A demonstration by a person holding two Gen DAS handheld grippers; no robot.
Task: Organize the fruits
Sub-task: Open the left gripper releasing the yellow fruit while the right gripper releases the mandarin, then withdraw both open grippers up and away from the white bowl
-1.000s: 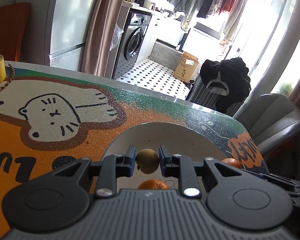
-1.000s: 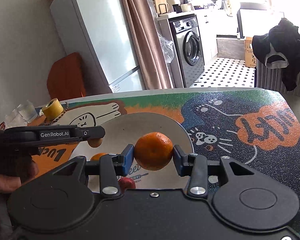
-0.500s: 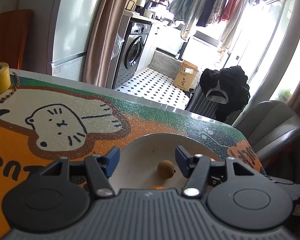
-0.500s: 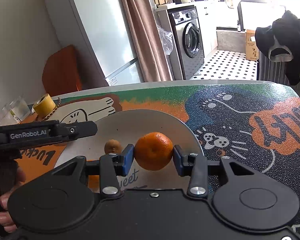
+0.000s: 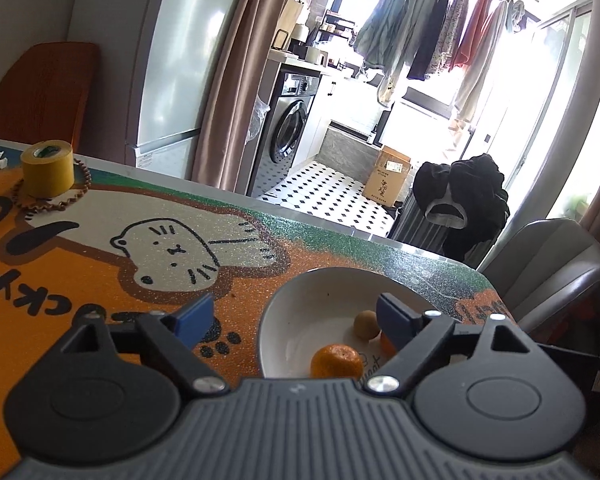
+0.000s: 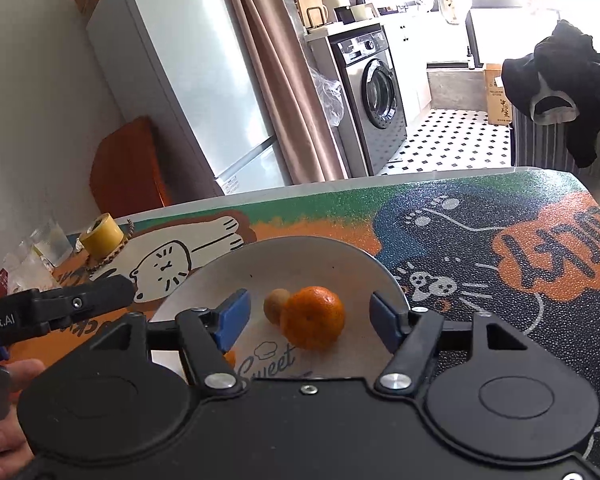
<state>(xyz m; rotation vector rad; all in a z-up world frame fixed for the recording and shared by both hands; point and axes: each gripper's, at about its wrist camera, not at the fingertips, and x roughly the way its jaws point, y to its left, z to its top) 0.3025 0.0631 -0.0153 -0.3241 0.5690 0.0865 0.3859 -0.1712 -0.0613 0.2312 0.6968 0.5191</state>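
White plate point(image 6: 320, 256): holds one orange mandarin point(image 6: 313, 317) at centre, resting free, touching a small tan round fruit point(image 6: 276, 305) at its left. A second mandarin point(image 5: 336, 361) lies nearer the plate's front rim.

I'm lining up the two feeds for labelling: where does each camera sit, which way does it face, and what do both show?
Left wrist: sits on the left tongs, open, facing across the table toward the laundry area; white bowl lower right.
Right wrist: sits on the right tongs, open, over the bowl; left tongs and the person's hand at left.
Shared: the bowl, small brown fruit, tape roll, washing machine.
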